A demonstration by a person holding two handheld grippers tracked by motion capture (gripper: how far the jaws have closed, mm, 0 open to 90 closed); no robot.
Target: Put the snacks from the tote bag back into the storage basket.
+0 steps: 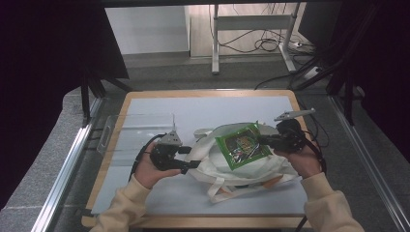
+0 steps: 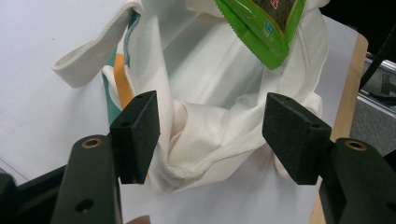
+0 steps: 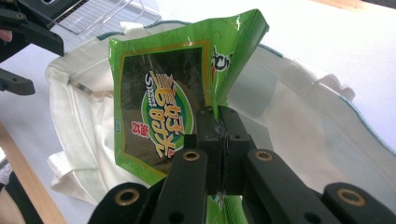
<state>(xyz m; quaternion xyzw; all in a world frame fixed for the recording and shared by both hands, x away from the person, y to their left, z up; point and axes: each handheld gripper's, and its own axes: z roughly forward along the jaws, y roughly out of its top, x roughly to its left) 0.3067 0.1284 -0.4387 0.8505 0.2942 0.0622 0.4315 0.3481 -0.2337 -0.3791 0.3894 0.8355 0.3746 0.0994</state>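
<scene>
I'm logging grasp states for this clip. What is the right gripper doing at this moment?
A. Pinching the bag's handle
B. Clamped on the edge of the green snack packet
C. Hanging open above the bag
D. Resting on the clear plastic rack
B: in the right gripper view, the right gripper has its jaws closed together on the edge of the green snack packet, held over the white tote bag.

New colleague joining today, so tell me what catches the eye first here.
The bright green snack packet, pinched in the right claw, hangs over the mouth of the white cloth bag mid-table. The left claw stands open around the bag's bunched rim. A clear plastic rack sits at the table's left.
</scene>
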